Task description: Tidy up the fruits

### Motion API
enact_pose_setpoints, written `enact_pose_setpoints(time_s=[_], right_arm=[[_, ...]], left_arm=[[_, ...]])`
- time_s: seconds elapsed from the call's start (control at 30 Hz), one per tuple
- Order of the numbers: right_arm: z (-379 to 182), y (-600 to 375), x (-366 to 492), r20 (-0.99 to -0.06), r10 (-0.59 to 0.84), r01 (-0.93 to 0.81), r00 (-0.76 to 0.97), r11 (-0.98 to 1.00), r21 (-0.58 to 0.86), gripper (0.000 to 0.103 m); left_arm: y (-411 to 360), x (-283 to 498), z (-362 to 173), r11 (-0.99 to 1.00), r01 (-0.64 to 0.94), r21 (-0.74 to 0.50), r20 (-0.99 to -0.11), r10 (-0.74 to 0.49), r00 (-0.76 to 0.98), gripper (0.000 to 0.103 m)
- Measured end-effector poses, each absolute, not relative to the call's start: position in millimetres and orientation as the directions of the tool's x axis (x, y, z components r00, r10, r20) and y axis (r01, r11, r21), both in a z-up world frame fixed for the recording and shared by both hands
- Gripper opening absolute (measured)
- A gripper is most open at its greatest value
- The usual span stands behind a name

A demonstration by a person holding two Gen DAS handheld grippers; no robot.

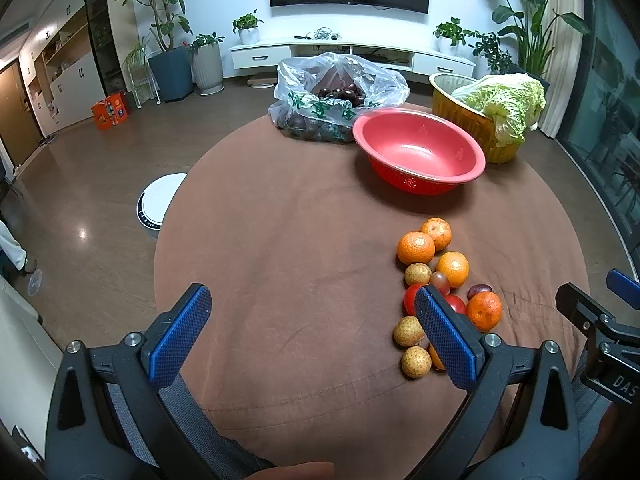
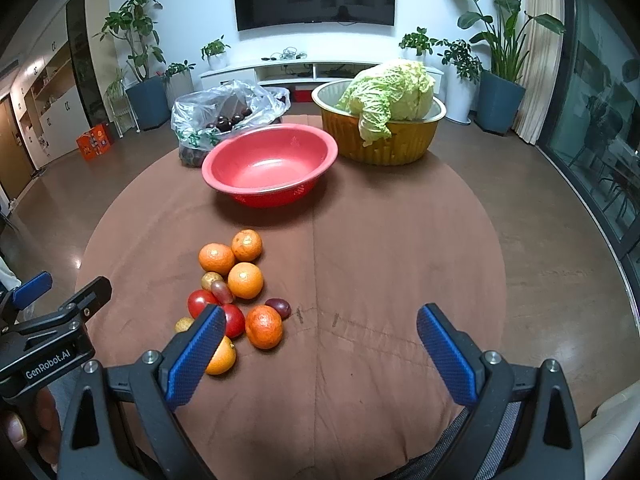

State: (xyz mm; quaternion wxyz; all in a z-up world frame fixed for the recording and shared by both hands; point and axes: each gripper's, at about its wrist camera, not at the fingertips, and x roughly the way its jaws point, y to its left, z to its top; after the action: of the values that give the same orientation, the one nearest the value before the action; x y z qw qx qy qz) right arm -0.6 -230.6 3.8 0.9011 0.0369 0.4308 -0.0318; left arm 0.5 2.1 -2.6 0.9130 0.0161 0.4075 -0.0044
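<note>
Fruits (image 2: 234,292) clustered, orange, red, tan, purple

A round table draped in a brown stitched cloth (image 2: 380,264) is carrying everything here. Sitting toward its far side is an empty red plastic colander bowl (image 2: 270,164), and just beside it a gold ribbed basin (image 2: 376,140) is holding a pale green napa cabbage (image 2: 394,88). A clear crinkled plastic bag of dark round fruit (image 1: 336,92) is slumping just behind the red bowl. Nearer in, a loose cluster is lying straight on the cloth: orange mandarins (image 2: 245,280), red tomatoes (image 2: 201,302), small tan speckled longans (image 1: 416,361) and a dark purple oval fruit (image 2: 278,306), all touching or just beside one another
</note>
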Motion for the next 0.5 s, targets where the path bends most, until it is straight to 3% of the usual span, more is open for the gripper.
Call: enact_pose_setpoints(time_s=[0.5], right_arm=[[2.0, -229.6, -0.6, -0.781, -0.025, 0.088, 0.624, 0.995, 0.039, 0.098]], left_arm=[[0.5, -2.3, -1.4, 0.999, 0.027, 0.025, -0.74, 0.0, 0.672, 0.103]])
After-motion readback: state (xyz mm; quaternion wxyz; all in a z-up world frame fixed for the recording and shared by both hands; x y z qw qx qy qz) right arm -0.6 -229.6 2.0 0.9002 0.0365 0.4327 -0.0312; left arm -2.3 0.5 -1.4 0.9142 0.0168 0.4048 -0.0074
